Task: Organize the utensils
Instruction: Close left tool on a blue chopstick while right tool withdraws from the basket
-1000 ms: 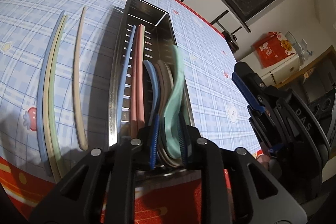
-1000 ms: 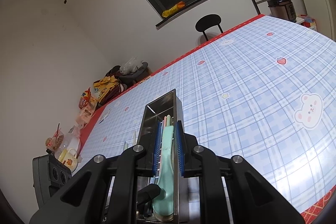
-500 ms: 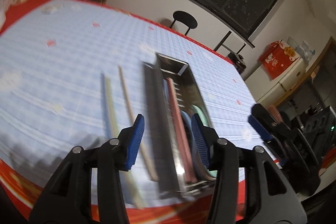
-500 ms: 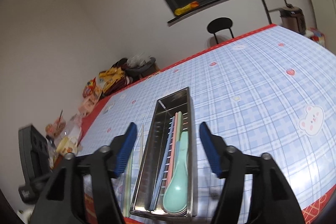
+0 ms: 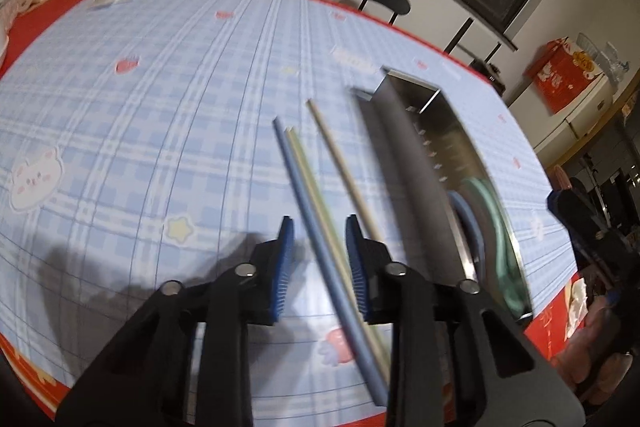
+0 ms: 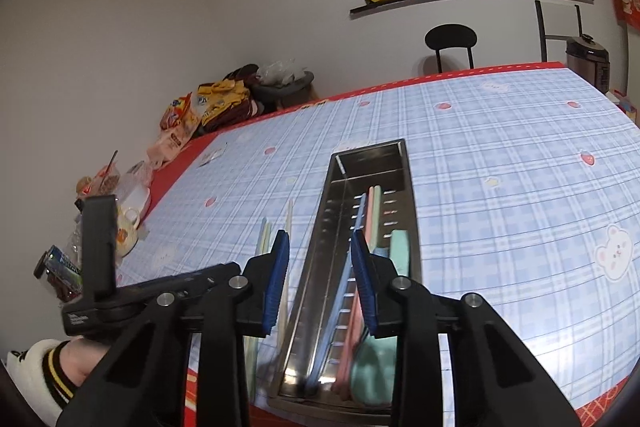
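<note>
In the left wrist view my left gripper [image 5: 321,267] hangs over the blue chopstick [image 5: 310,215] and the pale green chopstick [image 5: 310,171], which lie side by side on the checked tablecloth. Its jaws are closing, both sticks run through the gap, and the pads do not press on them. A beige chopstick [image 5: 340,163] lies just right of them. The steel tray [image 5: 404,147] holds a mint spoon [image 5: 500,227] and a blue spoon [image 5: 466,215]. My right gripper [image 6: 320,279] hovers over the tray's [image 6: 372,155] left wall, jaws closing on nothing. A blue chopstick [image 6: 356,227], a pink one [image 6: 374,211] and the mint spoon [image 6: 376,371] lie inside.
Snack bags [image 6: 216,103], a cup and bottles [image 6: 120,211] crowd the table's far left edge. A black stool [image 6: 450,39] stands beyond the table and a rice cooker [image 6: 586,63] at the far right. A hand in a white striped sleeve [image 6: 44,367] holds the left gripper.
Both grippers have let go of the mint spoon, which now lies in the tray. My left gripper swung left over the loose chopsticks. The right one drew back. Both jaws spread, then narrowed.
</note>
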`<action>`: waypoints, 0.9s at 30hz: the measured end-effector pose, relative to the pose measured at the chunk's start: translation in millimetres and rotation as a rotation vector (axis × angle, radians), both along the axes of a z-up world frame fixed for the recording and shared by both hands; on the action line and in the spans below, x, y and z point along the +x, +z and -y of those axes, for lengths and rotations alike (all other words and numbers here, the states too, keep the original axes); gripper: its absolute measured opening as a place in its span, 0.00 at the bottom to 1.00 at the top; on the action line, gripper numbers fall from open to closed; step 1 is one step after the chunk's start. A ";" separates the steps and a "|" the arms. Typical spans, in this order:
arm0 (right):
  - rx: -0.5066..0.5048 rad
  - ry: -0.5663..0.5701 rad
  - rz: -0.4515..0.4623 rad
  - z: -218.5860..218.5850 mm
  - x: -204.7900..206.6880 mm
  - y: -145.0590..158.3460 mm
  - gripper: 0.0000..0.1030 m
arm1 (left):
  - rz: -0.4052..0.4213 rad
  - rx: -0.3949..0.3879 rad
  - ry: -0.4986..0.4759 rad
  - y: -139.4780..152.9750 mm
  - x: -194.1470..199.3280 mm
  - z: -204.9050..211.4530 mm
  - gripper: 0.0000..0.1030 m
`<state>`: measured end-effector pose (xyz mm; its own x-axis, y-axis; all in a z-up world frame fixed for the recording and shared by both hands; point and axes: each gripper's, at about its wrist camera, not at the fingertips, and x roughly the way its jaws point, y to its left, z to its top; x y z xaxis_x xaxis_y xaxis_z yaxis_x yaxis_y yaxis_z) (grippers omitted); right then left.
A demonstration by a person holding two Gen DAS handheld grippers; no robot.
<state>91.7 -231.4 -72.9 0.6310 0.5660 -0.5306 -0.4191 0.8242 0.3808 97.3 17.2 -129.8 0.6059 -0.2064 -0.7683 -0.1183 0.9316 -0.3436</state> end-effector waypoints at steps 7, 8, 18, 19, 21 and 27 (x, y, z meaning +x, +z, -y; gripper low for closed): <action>-0.006 0.014 -0.010 -7.2 -2.2 -4.5 0.30 | -0.004 0.039 -0.017 -12.7 -6.3 9.1 0.26; -0.006 0.014 -0.010 -7.3 -2.6 -4.7 0.30 | 0.000 0.052 -0.017 -12.8 -7.6 10.9 0.26; -0.003 0.009 -0.012 -3.2 -3.1 -6.2 0.30 | 0.018 0.174 -0.026 -12.3 -14.2 25.6 0.27; -0.002 0.009 -0.012 -3.0 -3.3 -6.4 0.30 | 0.019 0.178 -0.026 -12.1 -14.3 25.8 0.27; 0.001 0.008 -0.013 -2.9 -3.1 -6.8 0.30 | 0.020 0.184 -0.023 -12.0 -14.4 26.4 0.28; 0.004 0.006 -0.018 -1.6 -2.9 -9.0 0.30 | 0.020 0.207 -0.015 -11.1 -14.8 30.2 0.30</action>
